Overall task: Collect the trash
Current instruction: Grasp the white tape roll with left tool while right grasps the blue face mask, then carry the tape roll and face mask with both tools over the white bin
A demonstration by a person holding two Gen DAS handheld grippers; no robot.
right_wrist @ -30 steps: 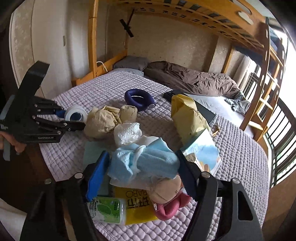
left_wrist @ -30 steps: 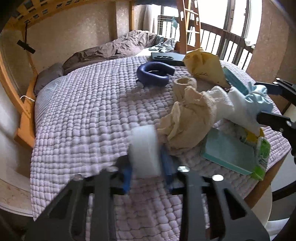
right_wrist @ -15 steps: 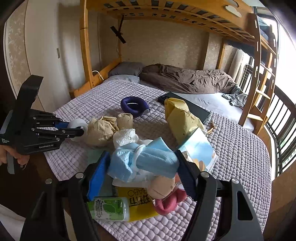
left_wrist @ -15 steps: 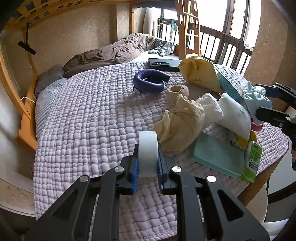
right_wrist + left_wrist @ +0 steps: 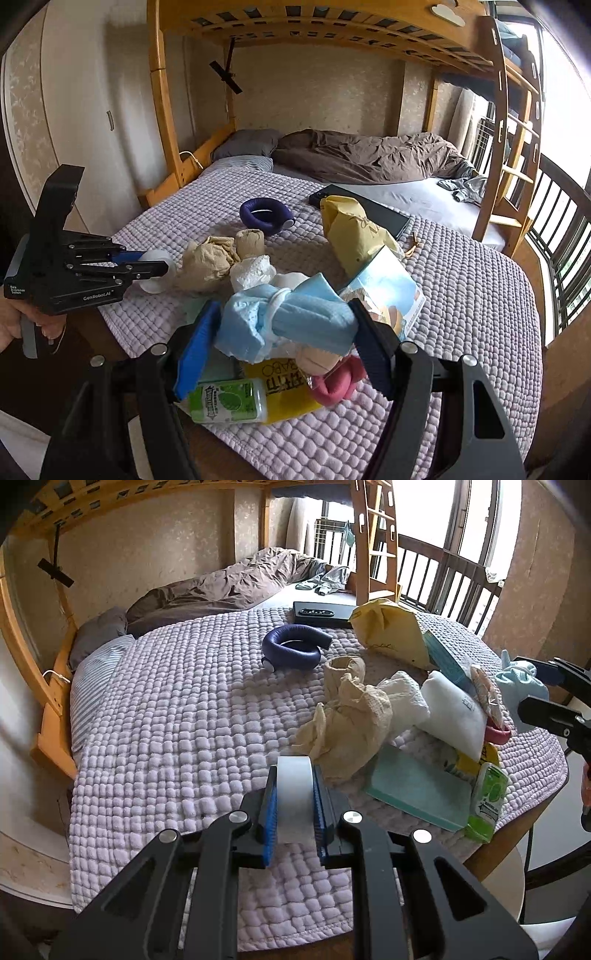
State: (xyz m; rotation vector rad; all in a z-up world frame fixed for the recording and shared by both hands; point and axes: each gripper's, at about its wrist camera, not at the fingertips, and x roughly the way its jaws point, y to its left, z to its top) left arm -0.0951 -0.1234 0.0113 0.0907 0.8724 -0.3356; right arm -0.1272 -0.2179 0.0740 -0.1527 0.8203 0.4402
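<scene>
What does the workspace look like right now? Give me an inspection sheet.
Surface: lilac quilt over a wooden-framed bed.
Job's things: white tape roll in the left tool; blue face masks in the right tool; crumpled beige paper, white tissue.
Clutter: navy ring, yellow bag, green wipes pack, teal book, pink item, black flat device.
Grippers: both shut on their loads.
Cables: white cord by the bed frame.
Surroundings: brown duvet, ladder, balcony railing.
</scene>
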